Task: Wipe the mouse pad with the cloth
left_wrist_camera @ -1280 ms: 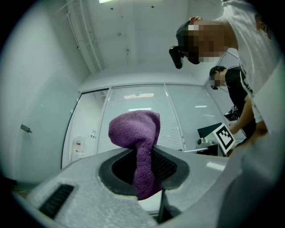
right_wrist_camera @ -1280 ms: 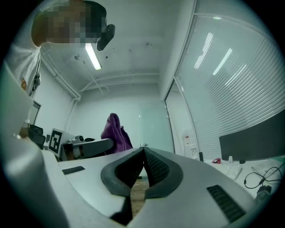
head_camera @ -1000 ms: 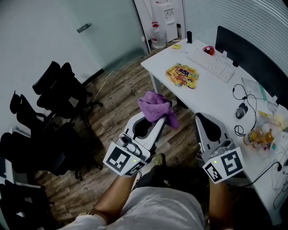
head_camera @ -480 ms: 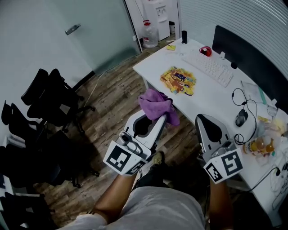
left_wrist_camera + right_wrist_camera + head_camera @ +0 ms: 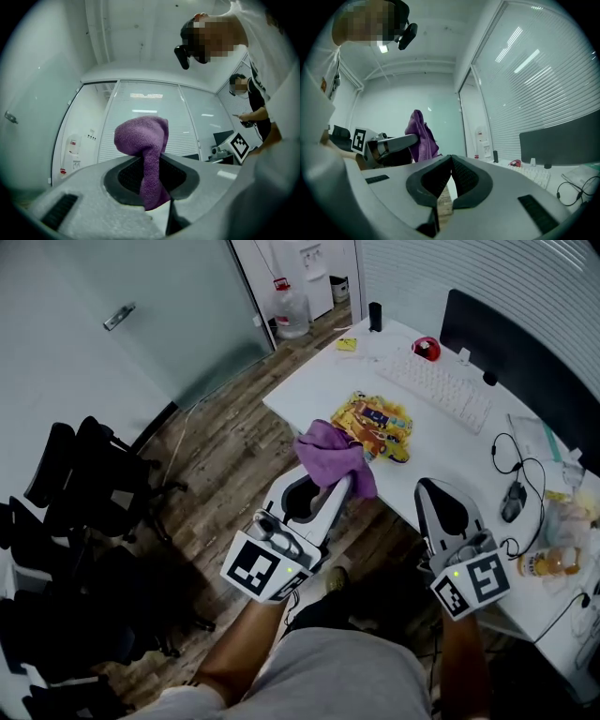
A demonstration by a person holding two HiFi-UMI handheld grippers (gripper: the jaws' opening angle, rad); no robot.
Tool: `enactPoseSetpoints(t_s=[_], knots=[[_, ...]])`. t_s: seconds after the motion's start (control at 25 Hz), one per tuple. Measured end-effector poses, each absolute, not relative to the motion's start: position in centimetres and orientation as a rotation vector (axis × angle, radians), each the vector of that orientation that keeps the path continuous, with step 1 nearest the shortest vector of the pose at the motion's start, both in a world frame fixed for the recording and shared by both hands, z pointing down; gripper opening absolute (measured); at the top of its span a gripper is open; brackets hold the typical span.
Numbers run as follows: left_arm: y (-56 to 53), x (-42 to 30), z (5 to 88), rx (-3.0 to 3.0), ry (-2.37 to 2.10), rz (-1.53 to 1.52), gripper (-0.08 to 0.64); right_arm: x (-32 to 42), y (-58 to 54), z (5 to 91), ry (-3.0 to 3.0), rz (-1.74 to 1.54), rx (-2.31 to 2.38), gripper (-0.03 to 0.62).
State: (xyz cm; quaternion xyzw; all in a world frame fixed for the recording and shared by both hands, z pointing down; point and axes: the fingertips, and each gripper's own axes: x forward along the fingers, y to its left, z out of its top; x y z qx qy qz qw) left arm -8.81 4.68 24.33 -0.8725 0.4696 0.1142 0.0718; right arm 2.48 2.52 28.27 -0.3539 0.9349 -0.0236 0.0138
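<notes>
Left gripper [image 5: 328, 491] is clamped on the cloth [image 5: 334, 454]: a purple wad bunched above the jaws, with a thin tail pinched between them (the left gripper view shows that pinch plainly). It hangs in the air just at the near edge of the desk [image 5: 305, 395]. The pad [image 5: 382, 414], the yellow printed one, lies flat on the desk just beyond the cloth, between the desk edge and the keyboard [image 5: 442, 382]. Right gripper [image 5: 434, 491] has its jaws together with nothing in them, near the desk's front edge and apart from the pad. No contact yet; I read this as the approach.

Now the risks. The bulk of the cloth sits on top of the jaws, not under them. Come down level, and the hard tips could meet the pad before the cloth does. The hold is only on a narrow tail, so drag across the pad could tug the cloth out of the pinch. Nothing pins the pad, so a firm stroke could shove it toward the keyboard or ruck it up. Off to the right, the mouse [image 5: 513, 502] and its looped cable lie close enough that a careless right gripper could snag them.
</notes>
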Motion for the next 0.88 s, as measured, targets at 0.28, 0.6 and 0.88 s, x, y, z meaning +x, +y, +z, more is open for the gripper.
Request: enactPoseSetpoints(t_s=[0.28,0.6,0.88], knots=[[-0.3,-10.6,25.3,-2.681,1.337,0.34,0.083,0.7,-1.5,29.4,2.908,-0.075,-1.226,0.012],[-4.8,-11.6,27.1,-2.754,1.265,0.309,0.083,-0.3,-5.1,31.5,2.912,-0.112,-1.373,0.012],[-7.6,-11.4,29.0,-2.815,1.236,0.263,0.083,-0.1,-7.1,34.0,2.934,-0.182,-1.459,0.014]])
